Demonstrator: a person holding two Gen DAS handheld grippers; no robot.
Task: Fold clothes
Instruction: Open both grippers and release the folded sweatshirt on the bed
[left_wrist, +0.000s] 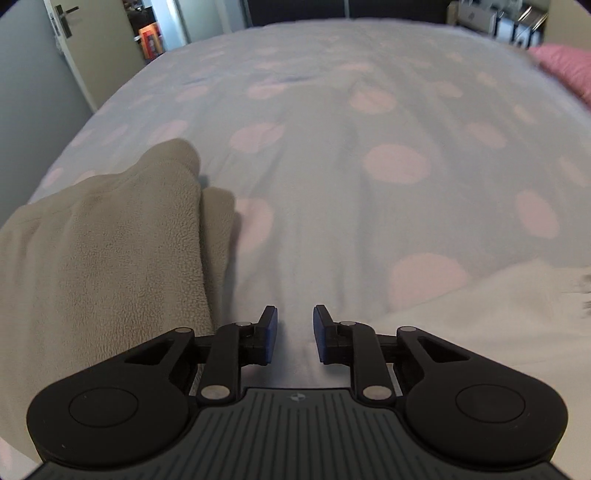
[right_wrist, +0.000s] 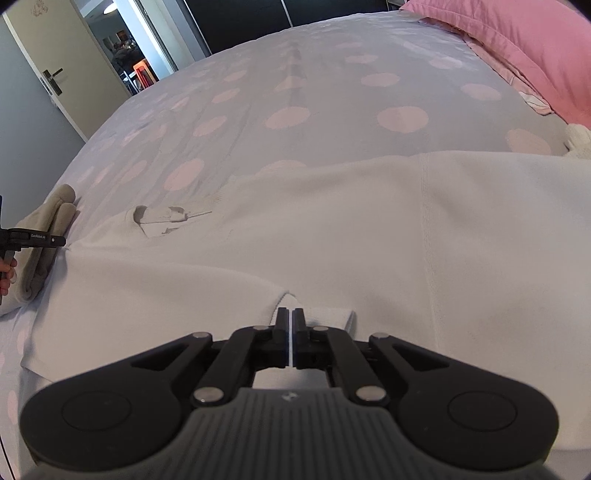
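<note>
bed (right_wrist: 332, 96) wearing a pink-dotted cover | pink pillow (right_wrist: 517, 40) lying at its corner | door (right_wrist: 55, 66) standing open

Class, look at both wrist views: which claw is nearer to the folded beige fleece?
Left. The left claw hangs just beside the beige fleece; the right claw is across the white garment, pinching its edge.
</note>
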